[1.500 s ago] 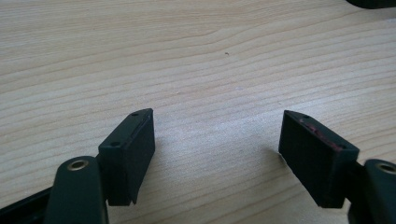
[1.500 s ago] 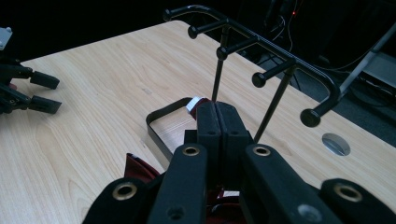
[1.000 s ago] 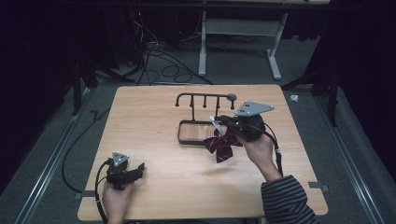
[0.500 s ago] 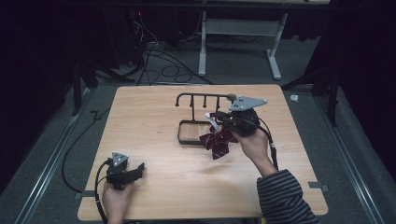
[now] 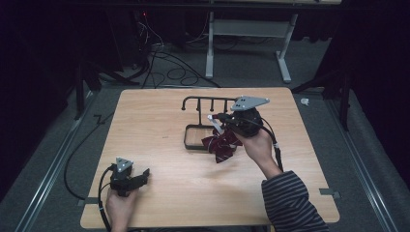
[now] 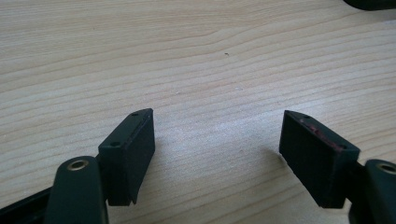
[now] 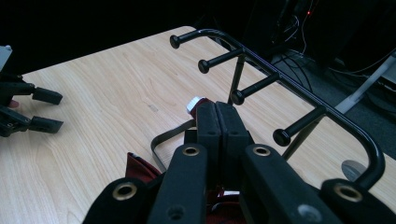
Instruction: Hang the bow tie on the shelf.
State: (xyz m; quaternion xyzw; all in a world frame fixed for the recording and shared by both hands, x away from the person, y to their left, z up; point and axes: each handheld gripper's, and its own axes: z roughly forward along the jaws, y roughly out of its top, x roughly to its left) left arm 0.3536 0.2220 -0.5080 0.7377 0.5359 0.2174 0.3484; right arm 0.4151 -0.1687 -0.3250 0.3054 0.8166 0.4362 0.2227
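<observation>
Two grippers are working over a pale woodgrain table: the right gripper, jaws clenched on a white strap, is dangling a dark red pleated bow tie beside a black metal peg rack; the left gripper is resting spread wide, gripping nothing.

Rack at table rear centre, bow tie just before its base

A dim lab: one bare wooden tabletop on grey carpet, loose cables trailing behind, a desk frame beyond.
</observation>
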